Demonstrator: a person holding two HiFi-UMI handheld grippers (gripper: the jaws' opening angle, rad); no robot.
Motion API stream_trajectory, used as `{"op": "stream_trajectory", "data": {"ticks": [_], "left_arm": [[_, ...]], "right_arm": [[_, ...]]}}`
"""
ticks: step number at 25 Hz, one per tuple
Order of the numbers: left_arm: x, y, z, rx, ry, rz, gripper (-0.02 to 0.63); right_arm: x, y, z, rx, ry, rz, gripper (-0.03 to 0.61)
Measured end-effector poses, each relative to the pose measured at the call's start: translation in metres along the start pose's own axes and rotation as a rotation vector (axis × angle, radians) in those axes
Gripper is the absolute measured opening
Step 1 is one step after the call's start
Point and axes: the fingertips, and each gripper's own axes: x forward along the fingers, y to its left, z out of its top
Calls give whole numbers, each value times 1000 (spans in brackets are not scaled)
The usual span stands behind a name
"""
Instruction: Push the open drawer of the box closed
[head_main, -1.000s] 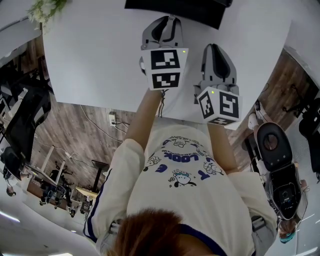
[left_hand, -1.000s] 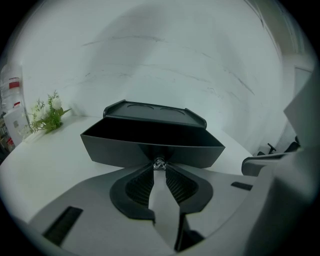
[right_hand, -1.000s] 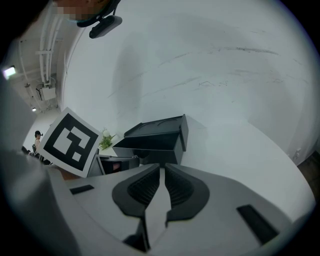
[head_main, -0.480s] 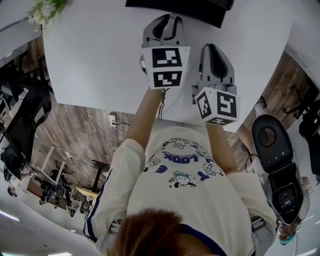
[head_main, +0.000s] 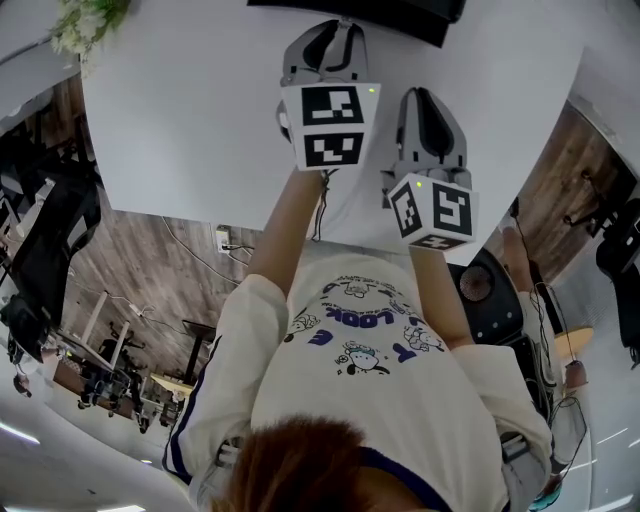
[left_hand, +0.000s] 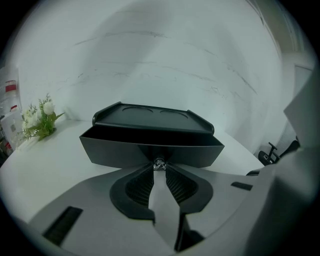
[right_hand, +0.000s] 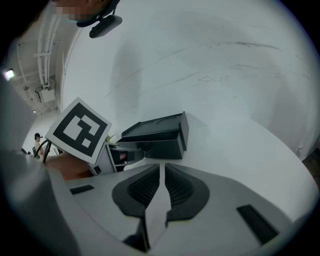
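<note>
A black box (left_hand: 152, 119) stands on the white table (head_main: 190, 110), with its drawer (left_hand: 150, 150) pulled out toward me. In the left gripper view, my left gripper (left_hand: 159, 169) is shut, and its tips sit right at the small metal knob (left_hand: 159, 163) on the drawer front. From the head view only the box's near edge (head_main: 365, 15) shows, at the top, with the left gripper (head_main: 333, 28) reaching up to it. My right gripper (head_main: 428, 98) hangs over the table to the right, shut and empty, short of the box (right_hand: 160, 132).
A small white-flowered plant (left_hand: 40, 122) stands at the table's left. The table's near edge (head_main: 210, 208) runs just past the person's arms. On the floor to the right are a round black object (head_main: 485, 290) and a dark chair (head_main: 620, 250).
My left gripper has moved forward toward the box. The right gripper has hardly shifted. The round black object on the floor at the right has moved.
</note>
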Motion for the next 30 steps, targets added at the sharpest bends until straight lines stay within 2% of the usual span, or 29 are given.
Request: {"op": "stream_trajectory", "data": {"ticks": [30], "left_arm": [[26,2,23,42,1,2,81]], "right_arm": [[8,-13,2,22,-3,-14,44]]}}
